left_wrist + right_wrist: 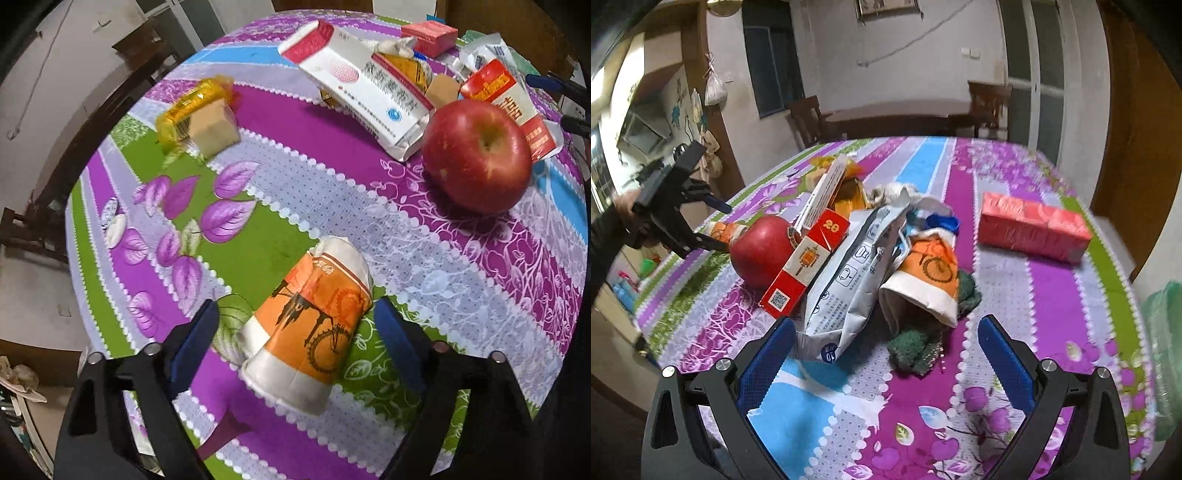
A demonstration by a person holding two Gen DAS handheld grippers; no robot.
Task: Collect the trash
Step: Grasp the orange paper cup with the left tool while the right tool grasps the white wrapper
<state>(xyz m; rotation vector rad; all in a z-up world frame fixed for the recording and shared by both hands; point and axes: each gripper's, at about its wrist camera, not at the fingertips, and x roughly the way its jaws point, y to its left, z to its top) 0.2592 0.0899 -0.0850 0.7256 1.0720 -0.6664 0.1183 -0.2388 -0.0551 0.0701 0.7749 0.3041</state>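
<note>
A crushed orange-and-white paper cup (310, 317) with a bicycle print lies on its side on the patterned tablecloth (295, 177). My left gripper (295, 304) points down over it, open, one blue finger on each side and a gap at both. In the right wrist view the left gripper (723, 226) shows at the far left beside that cup (720, 230). My right gripper (886, 325) is open and holds nothing. Just ahead of it lie a silver foil bag (849, 273), a second crushed orange cup (927, 280) and a green scouring pad (912, 347).
A red apple (476, 158) sits among the litter: a white-and-red medicine box (354, 81), a red carton (805, 266), a yellow wrapper (192, 107) and a tan block (214, 127). A pink tissue pack (1034, 229) lies far right. Dark chairs (809, 118) stand beyond the table.
</note>
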